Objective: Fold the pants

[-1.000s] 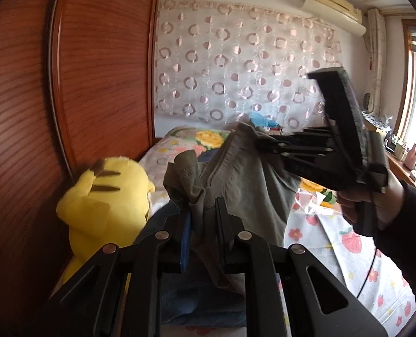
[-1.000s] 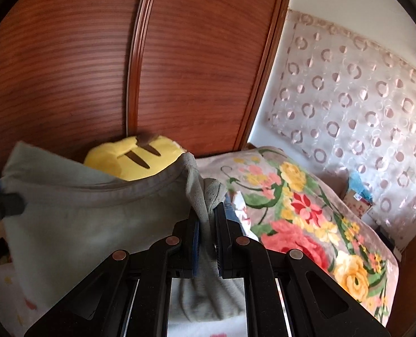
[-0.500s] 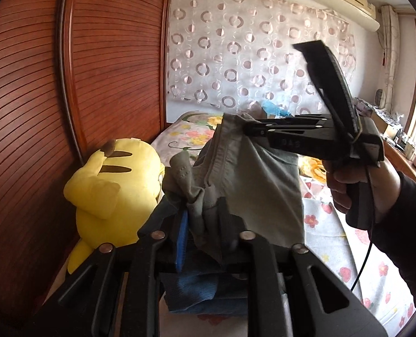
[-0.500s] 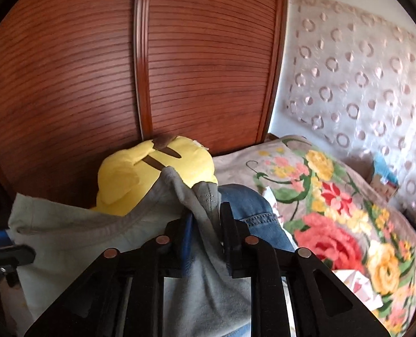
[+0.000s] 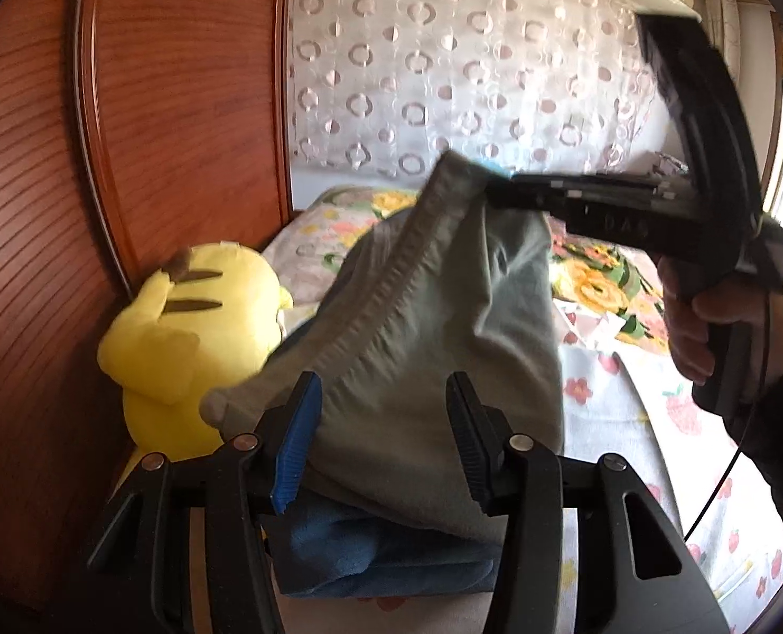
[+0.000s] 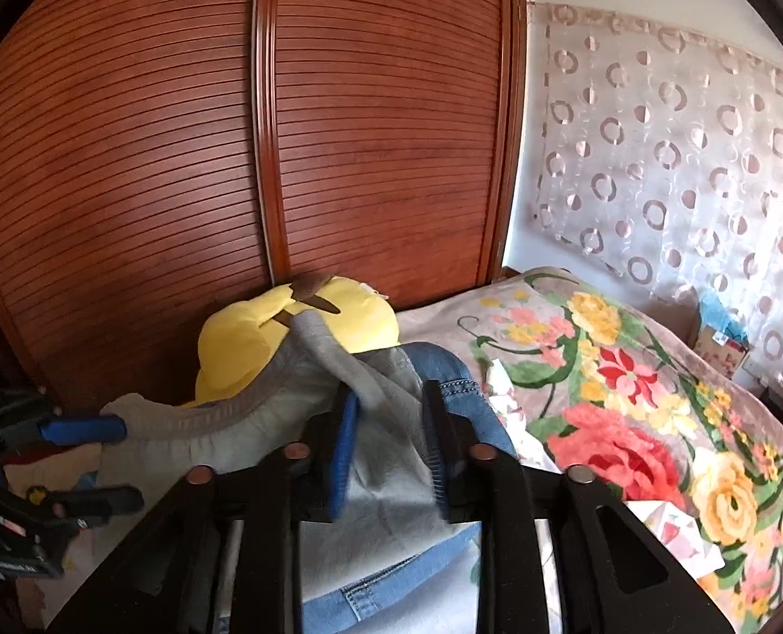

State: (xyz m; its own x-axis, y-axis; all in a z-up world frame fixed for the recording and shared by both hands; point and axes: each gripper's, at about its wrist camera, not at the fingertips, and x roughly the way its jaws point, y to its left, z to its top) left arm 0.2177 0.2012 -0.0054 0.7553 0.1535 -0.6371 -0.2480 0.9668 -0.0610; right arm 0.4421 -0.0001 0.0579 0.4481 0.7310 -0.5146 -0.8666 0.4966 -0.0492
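Grey-green pants (image 5: 418, 348) lie draped over a pile of blue clothes (image 5: 370, 555) on the bed. My left gripper (image 5: 381, 444) is open, its jaws wide on either side of the cloth. My right gripper (image 6: 389, 449) is open too, with the pants' waistband (image 6: 338, 364) between its jaws but not pinched. In the left wrist view the right gripper (image 5: 489, 193) still touches the raised waistband corner. In the right wrist view the left gripper (image 6: 101, 462) stands open at the pants' far end.
A yellow plush toy (image 5: 196, 327) sits by the brown slatted wardrobe door (image 6: 233, 158). Blue jeans (image 6: 444, 385) lie under the pants. A floral blanket (image 6: 629, 412) covers the bed; a strawberry-print sheet (image 5: 629, 412) lies on the right. A spotted curtain (image 5: 444, 79) hangs behind.
Both grippers were shut on the pants' waistband and held it up. Both have opened now, and the pants have dropped onto the pile of blue clothes.
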